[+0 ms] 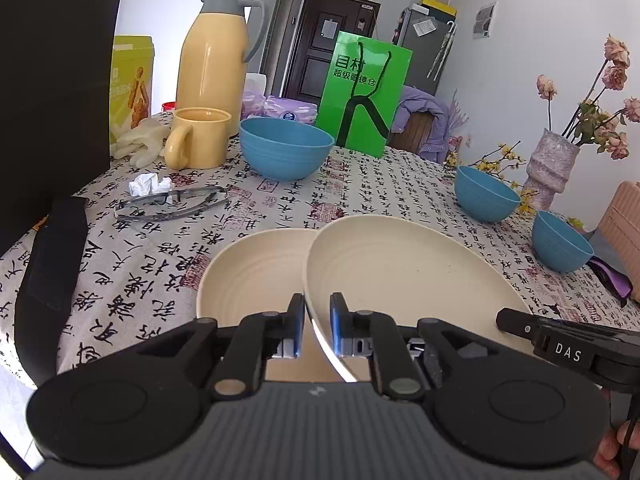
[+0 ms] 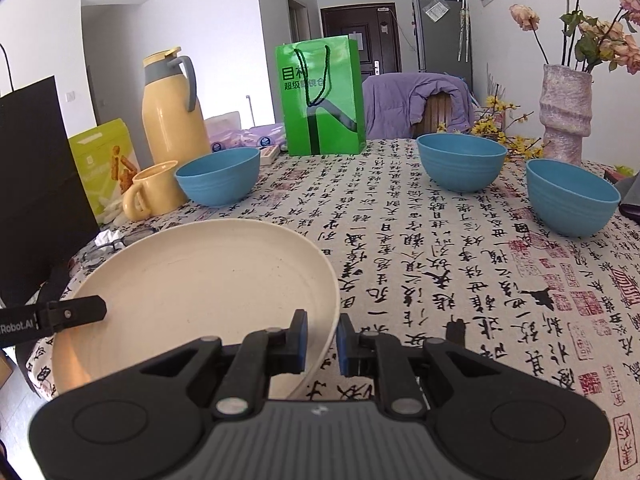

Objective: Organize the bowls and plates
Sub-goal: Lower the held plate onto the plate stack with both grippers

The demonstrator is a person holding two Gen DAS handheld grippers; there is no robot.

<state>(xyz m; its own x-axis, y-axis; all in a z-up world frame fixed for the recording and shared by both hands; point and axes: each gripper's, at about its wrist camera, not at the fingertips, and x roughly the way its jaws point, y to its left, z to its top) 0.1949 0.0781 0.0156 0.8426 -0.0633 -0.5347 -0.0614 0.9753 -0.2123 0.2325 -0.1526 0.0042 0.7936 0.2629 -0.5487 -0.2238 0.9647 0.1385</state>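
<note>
Two cream plates: the held plate (image 1: pixel 404 276) is being gripped at its near rim by both grippers, the left gripper (image 1: pixel 316 330) clamping the near-left edge and the right gripper (image 2: pixel 323 340) clamping the near-right edge, jaws nearly together on the thin rim. It is hanging above the table (image 2: pixel 460 280), tilting, its near-left edge sitting lower in the left view; being round, it has no long axis, and its face is pointing up. The second plate (image 1: pixel 248 276) is lying flat on the table just left of it and partly under it. Three blue bowls, all upright, mouths up: far-left bowl (image 2: pixel 218 176) sitting beside the mug (image 2: pixel 154 190), middle bowl (image 2: pixel 460 162) and right bowl (image 2: pixel 570 196) sitting near each other at far right, close to the vase (image 2: pixel 566 114). One yellow thermos (image 2: pixel 170 108), one green bag (image 2: pixel 320 96), one pair of glasses (image 1: pixel 172 204) at left. Whether the plates are touching I cannot tell.
</note>
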